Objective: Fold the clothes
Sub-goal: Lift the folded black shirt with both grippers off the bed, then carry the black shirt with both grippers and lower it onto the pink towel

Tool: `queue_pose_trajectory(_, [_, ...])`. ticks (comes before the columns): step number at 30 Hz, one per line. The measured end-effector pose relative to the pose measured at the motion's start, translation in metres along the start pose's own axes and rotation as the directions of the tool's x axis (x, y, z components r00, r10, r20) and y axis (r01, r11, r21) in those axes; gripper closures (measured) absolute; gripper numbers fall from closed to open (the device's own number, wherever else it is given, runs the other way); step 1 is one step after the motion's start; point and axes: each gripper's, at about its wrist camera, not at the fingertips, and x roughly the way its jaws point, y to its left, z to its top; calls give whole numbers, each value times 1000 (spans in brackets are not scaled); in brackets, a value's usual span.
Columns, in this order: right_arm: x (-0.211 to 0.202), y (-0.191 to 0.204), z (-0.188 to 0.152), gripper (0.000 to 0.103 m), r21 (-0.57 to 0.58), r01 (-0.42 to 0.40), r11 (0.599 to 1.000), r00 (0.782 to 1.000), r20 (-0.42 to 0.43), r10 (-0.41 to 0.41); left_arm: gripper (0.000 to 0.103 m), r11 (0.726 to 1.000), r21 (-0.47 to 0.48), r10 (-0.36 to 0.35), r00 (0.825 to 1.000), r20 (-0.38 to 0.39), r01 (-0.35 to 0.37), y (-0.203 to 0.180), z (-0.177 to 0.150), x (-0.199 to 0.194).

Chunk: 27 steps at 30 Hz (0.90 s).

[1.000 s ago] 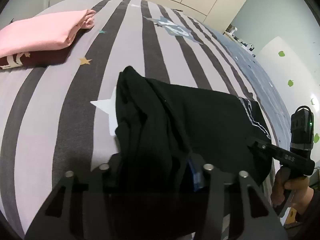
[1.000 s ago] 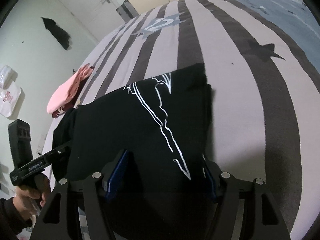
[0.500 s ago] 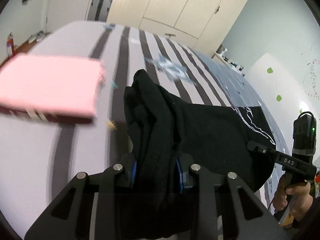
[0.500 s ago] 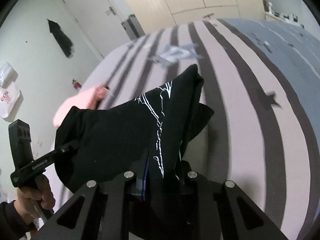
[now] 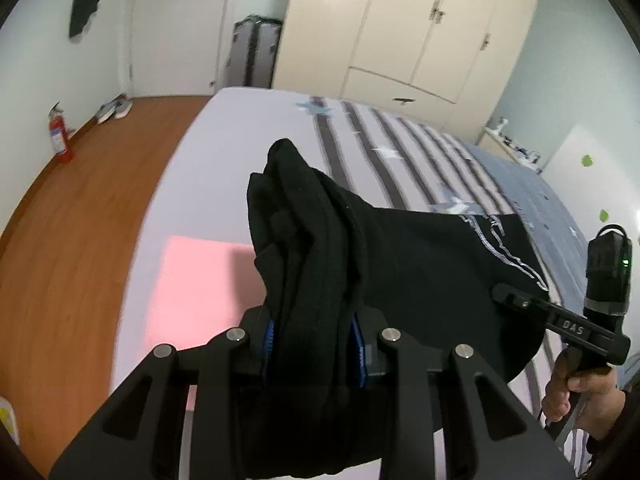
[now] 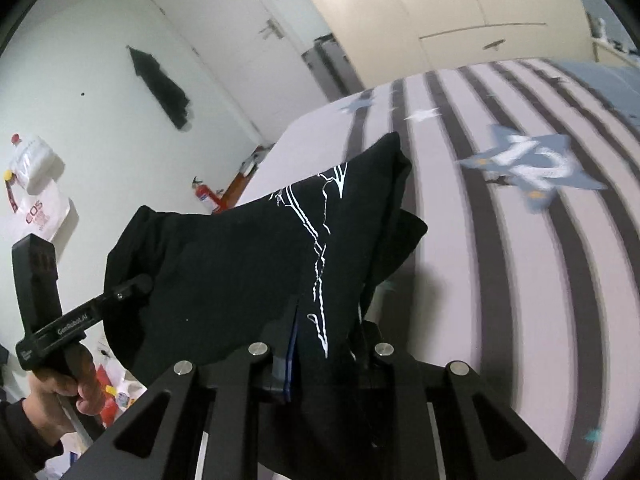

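Folded black garment (image 5: 400, 264) with white line print, lifted above the striped bed (image 5: 224, 168), left gripper (image 5: 312, 340) clamped on one bunched end, right gripper (image 6: 320, 344) clamped on the other, pink folded clothes (image 5: 200, 280) on the bed beneath the garment's left end

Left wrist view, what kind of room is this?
Most likely a bedroom in a home: a wide bed with a striped, star-printed cover, a cream built-in wardrobe behind it, and a door on a wood floor.
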Motion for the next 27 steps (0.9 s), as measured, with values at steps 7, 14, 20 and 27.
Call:
queue_pose_trajectory(7, [52,35,5,87,6,-20,1000,998,-56,20,77,998,-30,47,998,-31,-48,71,14,7])
queue_pose_trajectory(14, [74,40,4,87,8,-13,1000,996,-86,14,77,996,-75,51,997,-52,-55,96,6,22])
queue_pose_trajectory(20, [89,36,4,87,-12,9,1000,995,-103,-11,77,992,-116,42,997,-60,-49,103,-6,39])
queue_pose_trajectory(27, [103,27,-1,87,-8,34,999,991,-128,-34,71,993,-95,66,994,-86,-74,101,-9,55])
